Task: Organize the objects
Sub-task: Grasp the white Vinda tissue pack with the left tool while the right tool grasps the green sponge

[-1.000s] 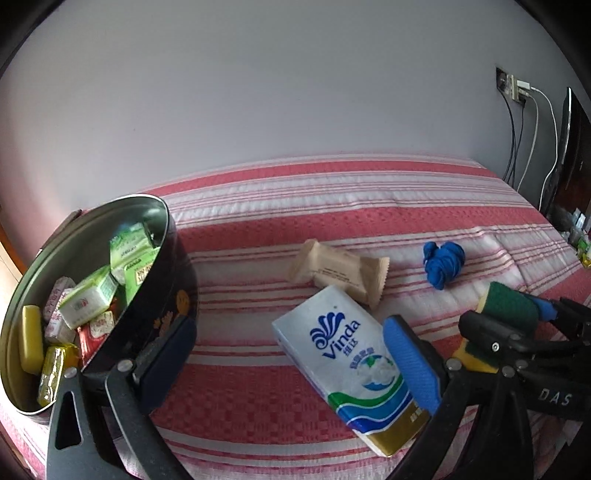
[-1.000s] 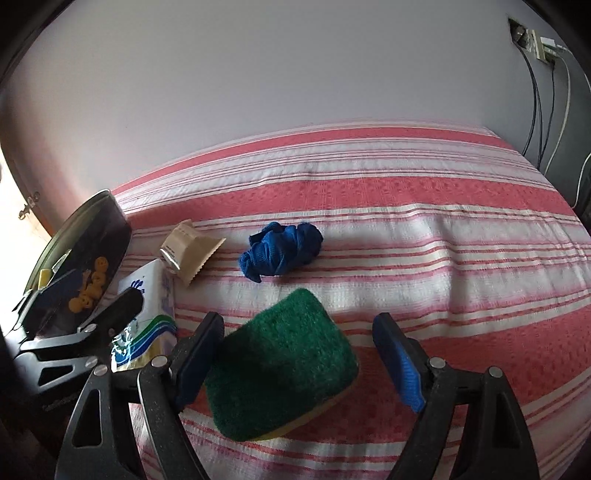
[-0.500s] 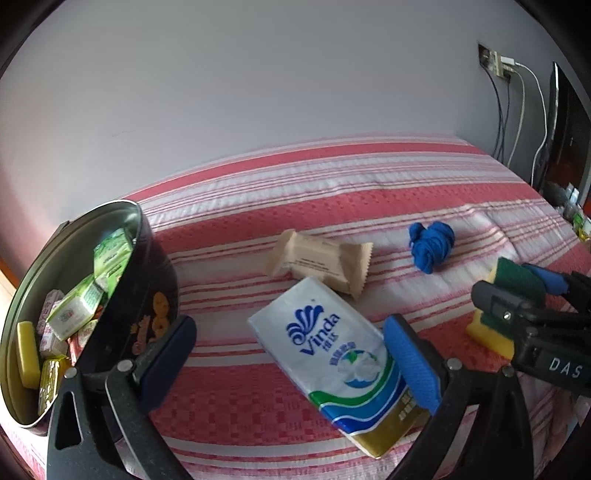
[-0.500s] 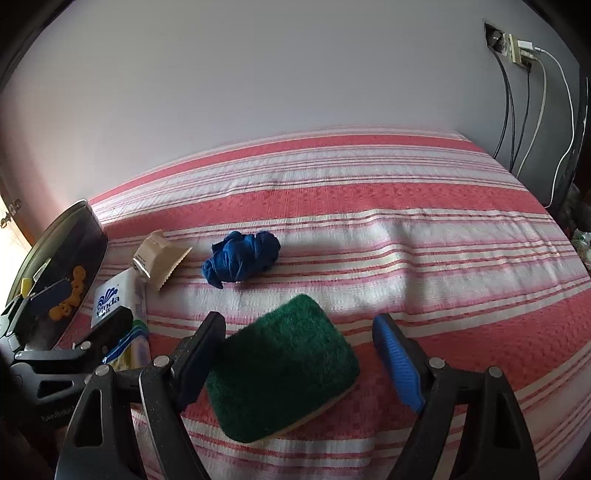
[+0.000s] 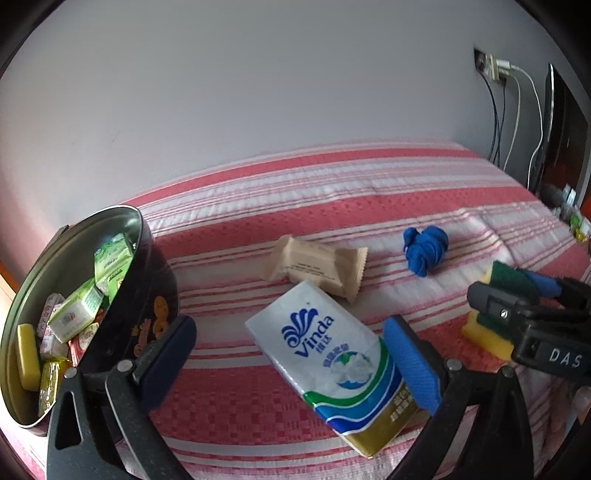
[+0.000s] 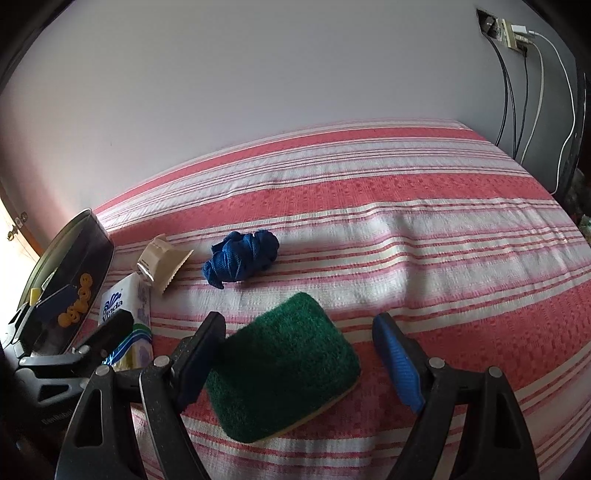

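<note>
A white Vinda tissue pack (image 5: 334,363) lies on the striped bed between the open fingers of my left gripper (image 5: 295,358); its right pad touches the pack. A beige snack wrapper (image 5: 317,264) lies just beyond it, and a blue cloth bundle (image 5: 424,250) further right. My right gripper (image 6: 299,356) is open around a green and yellow sponge (image 6: 280,373), which lies on the bed against its left pad. The sponge also shows in the left wrist view (image 5: 498,302). The cloth bundle (image 6: 242,258), wrapper (image 6: 160,264) and tissue pack (image 6: 125,317) lie beyond and to the left.
A round black tin (image 5: 147,291) holding several small packets stands at the left of the bed; it also shows in the right wrist view (image 6: 88,254). A wall socket with cables (image 6: 513,35) and a dark screen are at the far right. The wall runs behind the bed.
My left gripper has swung to the right, away from the tin, so the tissue pack now sits between its fingers. My right gripper has stayed around the sponge with a slight shift of view.
</note>
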`<action>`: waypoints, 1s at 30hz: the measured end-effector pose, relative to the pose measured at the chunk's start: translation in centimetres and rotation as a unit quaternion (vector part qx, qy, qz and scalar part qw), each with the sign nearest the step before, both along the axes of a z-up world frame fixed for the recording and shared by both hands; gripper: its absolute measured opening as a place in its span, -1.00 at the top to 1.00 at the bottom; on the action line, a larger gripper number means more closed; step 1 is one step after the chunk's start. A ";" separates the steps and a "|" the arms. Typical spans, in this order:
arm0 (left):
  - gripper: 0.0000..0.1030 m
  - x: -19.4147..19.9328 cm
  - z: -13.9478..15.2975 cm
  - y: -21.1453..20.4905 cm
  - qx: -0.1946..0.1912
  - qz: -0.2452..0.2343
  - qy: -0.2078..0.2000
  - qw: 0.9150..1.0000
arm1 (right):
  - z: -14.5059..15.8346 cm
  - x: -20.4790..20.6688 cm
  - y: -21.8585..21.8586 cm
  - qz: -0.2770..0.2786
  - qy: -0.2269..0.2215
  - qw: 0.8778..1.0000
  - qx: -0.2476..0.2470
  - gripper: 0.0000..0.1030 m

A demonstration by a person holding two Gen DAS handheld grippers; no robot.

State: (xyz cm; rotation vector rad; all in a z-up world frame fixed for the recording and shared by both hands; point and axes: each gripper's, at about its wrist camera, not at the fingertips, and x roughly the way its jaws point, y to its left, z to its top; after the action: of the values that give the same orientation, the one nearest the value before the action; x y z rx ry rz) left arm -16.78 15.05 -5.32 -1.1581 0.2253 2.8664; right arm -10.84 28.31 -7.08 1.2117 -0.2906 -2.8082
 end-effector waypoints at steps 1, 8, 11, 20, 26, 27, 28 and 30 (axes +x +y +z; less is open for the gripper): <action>-0.99 -0.1 0.0 -0.1 0.002 -0.001 -0.004 1.000 | 0.0 0.0 0.1 0.000 0.000 1.000 -0.001 -0.62; -0.99 -0.2 -0.6 0.0 -0.002 -0.017 -0.023 1.000 | 0.0 0.0 0.2 0.001 0.000 1.000 0.000 -0.62; -0.99 0.1 -0.6 -0.4 0.002 -0.018 -0.023 1.000 | 0.0 0.0 0.2 0.001 0.000 1.000 0.000 -0.62; -0.50 0.2 -1.0 -1.4 0.024 -0.022 -0.040 0.999 | 0.0 0.1 -0.4 0.017 0.002 1.000 0.005 -0.49; -0.13 0.3 -1.1 -1.2 0.026 -0.034 -0.042 0.998 | 0.0 0.5 -0.7 0.046 0.015 0.999 -0.012 -0.28; -0.10 0.4 -1.0 -1.4 0.029 -0.035 -0.041 0.998 | 0.1 0.7 -0.8 0.051 0.021 0.998 -0.013 -0.26; -0.08 0.4 -1.0 -1.5 0.033 -0.034 -0.040 0.998 | 0.2 0.8 -0.8 0.054 0.025 0.998 -0.014 -0.24; -0.07 0.4 -0.8 -1.8 0.037 -0.032 -0.037 0.998 | 0.3 1.0 -0.9 0.056 0.031 0.998 -0.017 -0.22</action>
State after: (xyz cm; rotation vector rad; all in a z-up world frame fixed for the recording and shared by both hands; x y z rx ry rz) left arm -16.35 13.29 -6.17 -1.2185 0.1486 2.7447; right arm -9.83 27.44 -6.77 1.0963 -0.2572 -2.7276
